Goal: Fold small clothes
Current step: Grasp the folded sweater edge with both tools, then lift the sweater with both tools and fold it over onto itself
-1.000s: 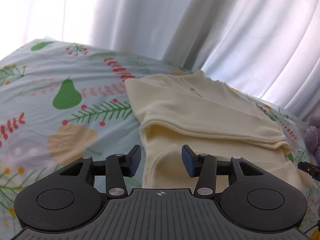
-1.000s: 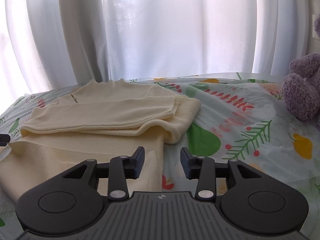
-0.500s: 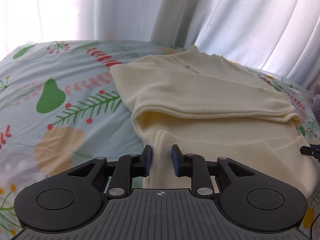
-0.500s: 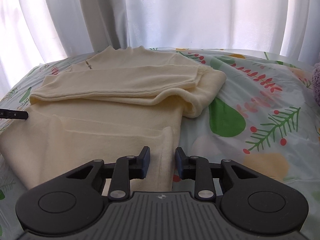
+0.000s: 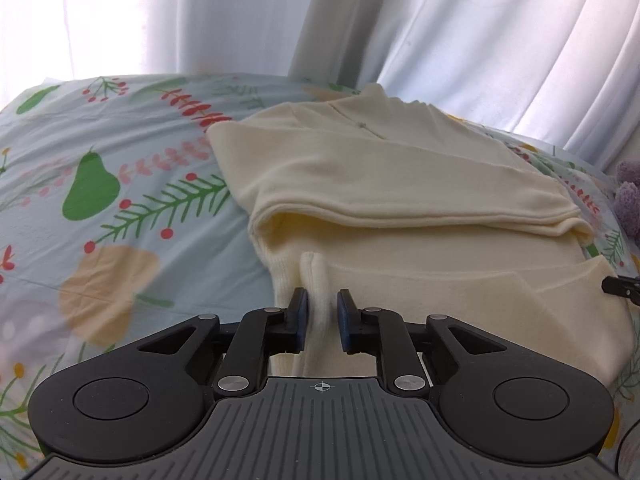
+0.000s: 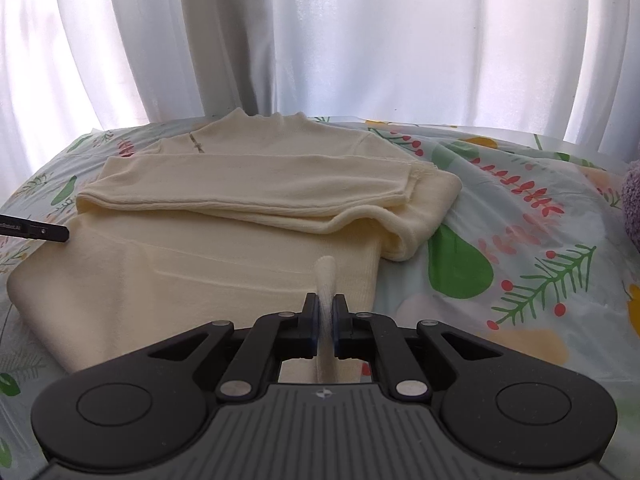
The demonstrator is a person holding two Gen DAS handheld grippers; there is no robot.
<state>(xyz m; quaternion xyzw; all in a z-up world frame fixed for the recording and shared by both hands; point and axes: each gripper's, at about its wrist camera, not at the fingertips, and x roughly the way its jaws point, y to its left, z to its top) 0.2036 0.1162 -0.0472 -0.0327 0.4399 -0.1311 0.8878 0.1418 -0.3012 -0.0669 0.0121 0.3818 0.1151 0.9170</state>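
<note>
A cream knit sweater (image 5: 400, 184) lies on the fruit-print bedsheet (image 5: 100, 184), collar at the far side, both sleeves folded across the chest. My left gripper (image 5: 322, 312) is shut on a pinched ridge of the hem at the sweater's near left corner. In the right wrist view the sweater (image 6: 240, 208) fills the left half. My right gripper (image 6: 327, 316) is shut tight on a ridge of the hem at the near right corner. The other gripper's tip shows at each frame edge: the right one (image 5: 620, 286) and the left one (image 6: 36, 232).
White curtains (image 6: 320, 40) hang behind the bed's far edge. A purple plush toy (image 5: 628, 200) sits on the sheet to the right of the sweater; it also shows in the right wrist view (image 6: 632, 208). Bare sheet (image 6: 520, 240) lies right of the sweater.
Both grippers went from wide open to shut on the sweater's hem, each pinching up a ridge of fabric. Both cameras moved forward and a little higher over the near edge.
</note>
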